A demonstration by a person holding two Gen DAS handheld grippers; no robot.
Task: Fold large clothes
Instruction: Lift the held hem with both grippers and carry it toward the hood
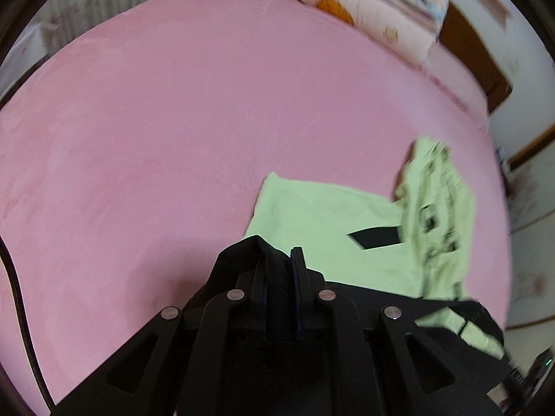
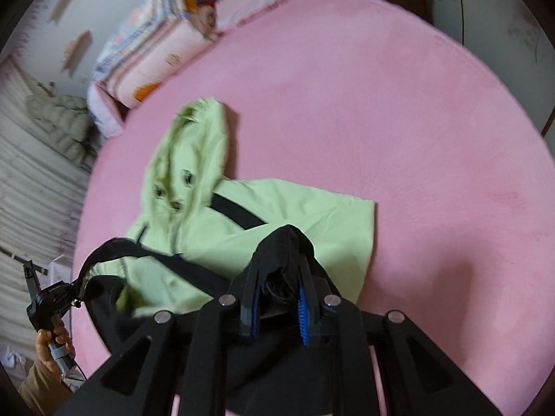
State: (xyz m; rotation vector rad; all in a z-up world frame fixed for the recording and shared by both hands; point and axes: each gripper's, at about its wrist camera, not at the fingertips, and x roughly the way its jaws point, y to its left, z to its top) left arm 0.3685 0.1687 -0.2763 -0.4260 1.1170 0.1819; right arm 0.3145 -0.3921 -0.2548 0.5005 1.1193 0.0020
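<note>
My left gripper (image 1: 281, 260) is pinched nearly closed on a fold of black cloth, the dark hem of the garment (image 1: 333, 228) bunched up between my fingers. Just beyond and to the right of my fingertips the light green body of that garment lies spread on the pink bed cover (image 1: 173, 121), with a black stripe across it. Farther right its hood (image 1: 440, 201), printed with dark markings, stands raised and blurred.

My right gripper (image 2: 279, 253) stands narrow too, its blue-ribbed pads (image 2: 302, 308) clamped on another bunch of the same black fabric. From here the garment (image 2: 305, 222) lies directly ahead of and to the left of my fingertips, and the hood (image 2: 187, 159) rises beyond them on the left. A black edge of the cloth runs leftward from my fingers toward my other hand (image 2: 52, 341), which grips its tool's handle at the far lower left.

Well beyond both grippers, at the far edge of the bed, folded pink bedding (image 2: 152, 62) is stacked.
</note>
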